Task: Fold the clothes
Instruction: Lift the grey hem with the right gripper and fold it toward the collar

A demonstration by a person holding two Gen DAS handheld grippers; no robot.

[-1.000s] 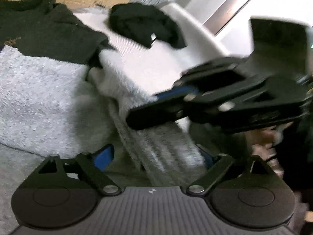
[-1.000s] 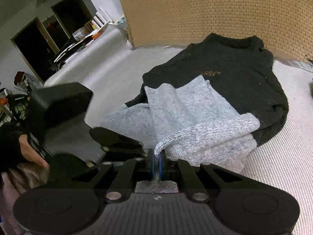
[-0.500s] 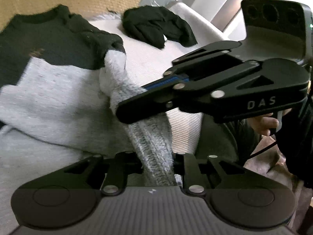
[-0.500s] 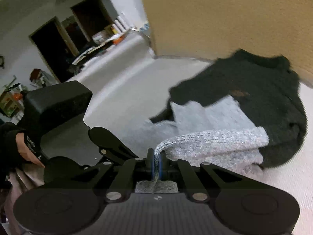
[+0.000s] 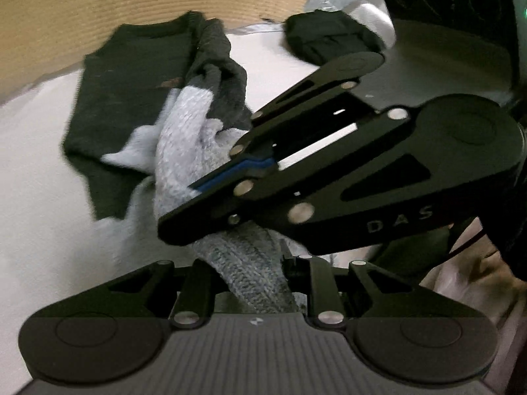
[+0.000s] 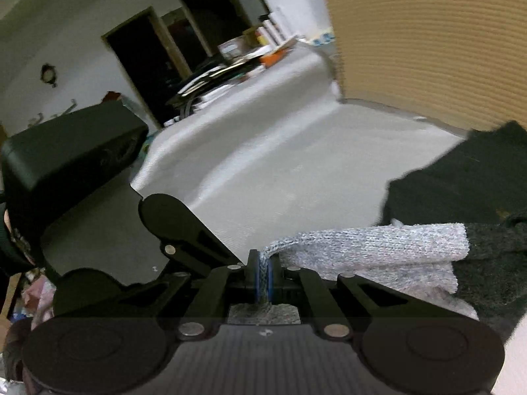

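The sweater (image 5: pixel 131 108), dark green in the body with a pale grey knitted lower part, lay partly on the white bed (image 5: pixel 39 197) and was partly lifted off it. In the left wrist view the dark body spread toward ten o'clock of the picture, below the tan woven headboard (image 5: pixel 131 6), while the grey knit rose from it in a bunched rope that ran down to six o'clock.

The left claw (image 5: pixel 253 283) was clenched on the ribbed grey hem (image 5: pixel 243 273), the knit filling the narrow gap between its jaws right at the lower edge of the view. Its jaws had just been closing, with that hem between them.

The right claw (image 6: pixel 263 279) was likewise clamped on the sweater. In its own view a thin fold of grey hem stood upright between the blue pads (image 6: pixel 253 276), which pressed on it from both sides, and from there the grey knit stretched off toward three o'clock into the dark green body at the right edge. In the left view the same claw crossed from three o'clock toward the centre, its tip biting the grey knit just above the left claw, so the two grips sat near each other on the same bunched edge.

A second dark garment (image 5: pixel 329 39) lay apart on the bed at one o'clock in the left view. The right view was blurred, with dark doorways (image 6: pixel 138 65) at eleven o'clock.
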